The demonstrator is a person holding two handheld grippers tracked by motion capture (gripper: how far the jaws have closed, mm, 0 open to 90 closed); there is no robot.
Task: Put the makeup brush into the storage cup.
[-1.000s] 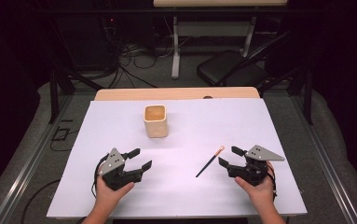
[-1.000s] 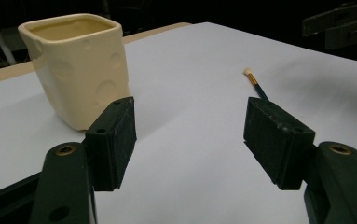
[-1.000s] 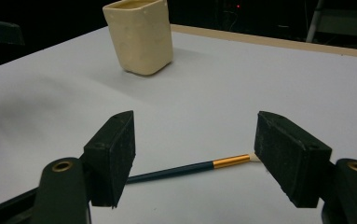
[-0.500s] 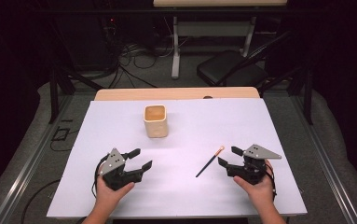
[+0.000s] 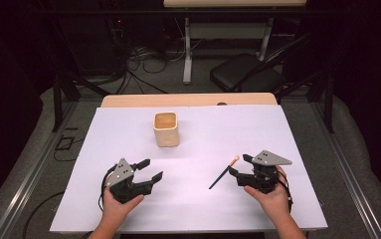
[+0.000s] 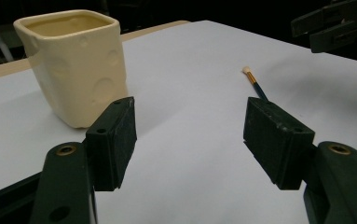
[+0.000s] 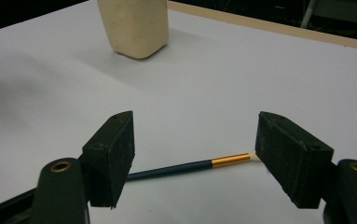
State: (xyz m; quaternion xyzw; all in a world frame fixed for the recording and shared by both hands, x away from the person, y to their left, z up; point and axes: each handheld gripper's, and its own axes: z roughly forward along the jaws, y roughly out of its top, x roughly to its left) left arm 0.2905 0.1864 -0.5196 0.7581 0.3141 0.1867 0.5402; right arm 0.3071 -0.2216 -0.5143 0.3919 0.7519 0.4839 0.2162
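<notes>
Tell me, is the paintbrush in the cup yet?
Not yet. Nothing looks done: the paintbrush lies flat on the white table, and the cream cup stands apart from it. In hand: the right tool is open, its jaws either side of the brush but not pinching it. The left tool is open and holds nothing. Left, probably: gripping the brush and moving it.

No readable text, label, brand or number shows on anything here

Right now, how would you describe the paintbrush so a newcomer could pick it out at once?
Start at the white tabletop, then go to the right gripper near its front edge. The paintbrush lies flat just ahead of its open jaws. It is thin and dark-handled with a gold ferrule, unlike the squat cream cup farther back.
</notes>
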